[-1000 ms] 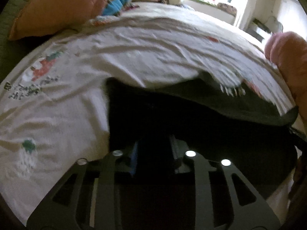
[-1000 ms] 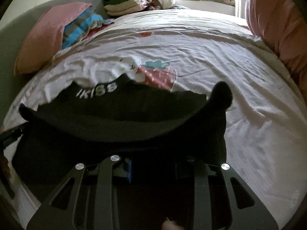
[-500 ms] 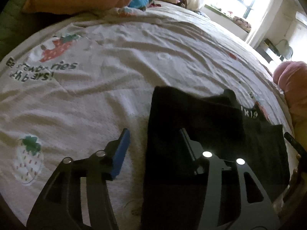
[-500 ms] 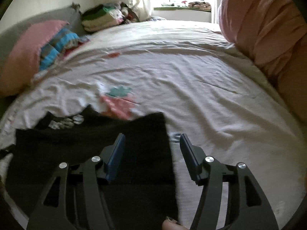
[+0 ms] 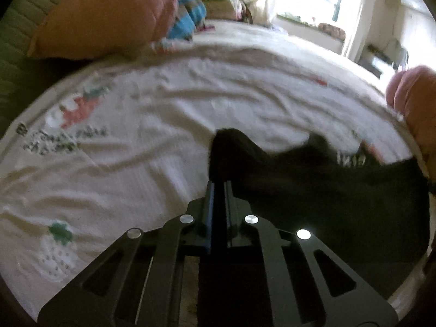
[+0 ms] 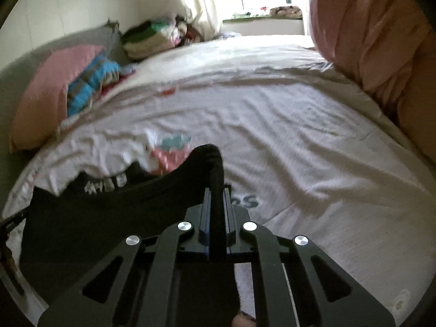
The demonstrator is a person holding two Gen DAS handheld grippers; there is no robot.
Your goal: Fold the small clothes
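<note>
The left hand-held gripper [image 5: 218, 188] and the right hand-held gripper [image 6: 217, 194] have just closed, each pinching an edge of the black garment [image 6: 109, 218], which hangs stretched between them, its lower part draping toward the bed [image 6: 299, 141]. No container shows; folded clothes [image 6: 148, 39] lie stacked beside the pink pillow [image 6: 51, 90].

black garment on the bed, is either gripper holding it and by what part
Both. The left gripper pinches the black fabric garment at its left corner; the right gripper pinches its right corner.
</note>
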